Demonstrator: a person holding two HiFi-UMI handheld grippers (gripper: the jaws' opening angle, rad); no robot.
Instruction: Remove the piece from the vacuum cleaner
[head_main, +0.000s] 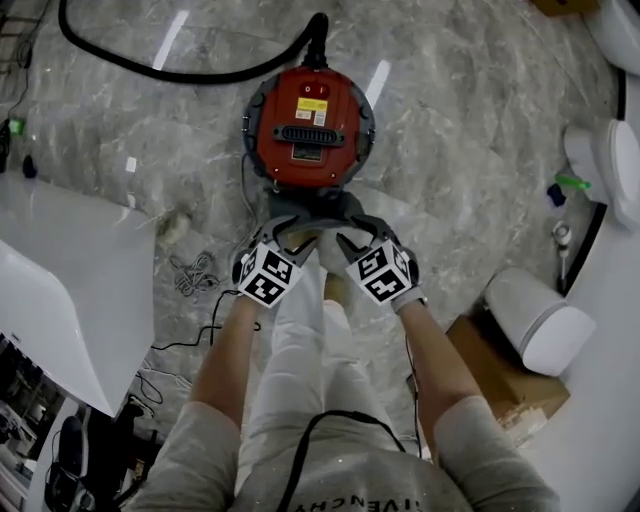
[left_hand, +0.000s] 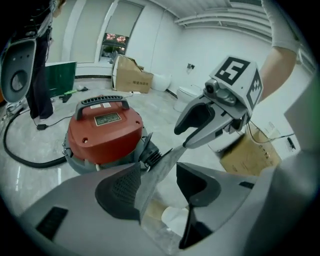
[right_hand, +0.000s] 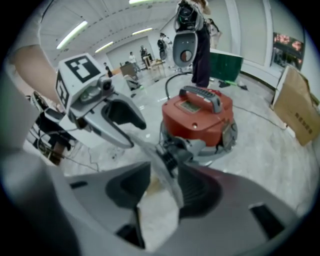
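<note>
Between the fingers of the left gripper (head_main: 290, 232) and of the right gripper (head_main: 358, 235) stands the thin flat grey piece (left_hand: 156, 181), seen edge-on. Its far end meets a black ribbed collar (left_hand: 154, 157) just ahead of the fingertips, at the front of the round red vacuum cleaner (head_main: 310, 125) on the grey marble floor (head_main: 470, 150).

Both pairs of fingers stand wide apart and clamp nothing. In the left gripper view the piece lies close along the left finger, with a clear gap to the right finger. In the right gripper view it lies along the right finger, with a gap to the left one. Whether the piece is seated in the collar or already loose cannot be told.

The step in hand is judged to be taking hold of the piece.

1. Centre each pair of fingers on the piece, so that both pads meet its flat faces together and do not push it aside.
2. Place one grip nearer the collar and the other further back. The two sets of fingertips are close together and should not collide.
3. Close both pairs fully on the flat faces before any pull.
4. Draw the piece straight back along the line of the collar. A sideways pull is likely to bend so thin a part or jam it.
5. Expect the cleaner to slide toward the fingers, and pull steadily.
</note>
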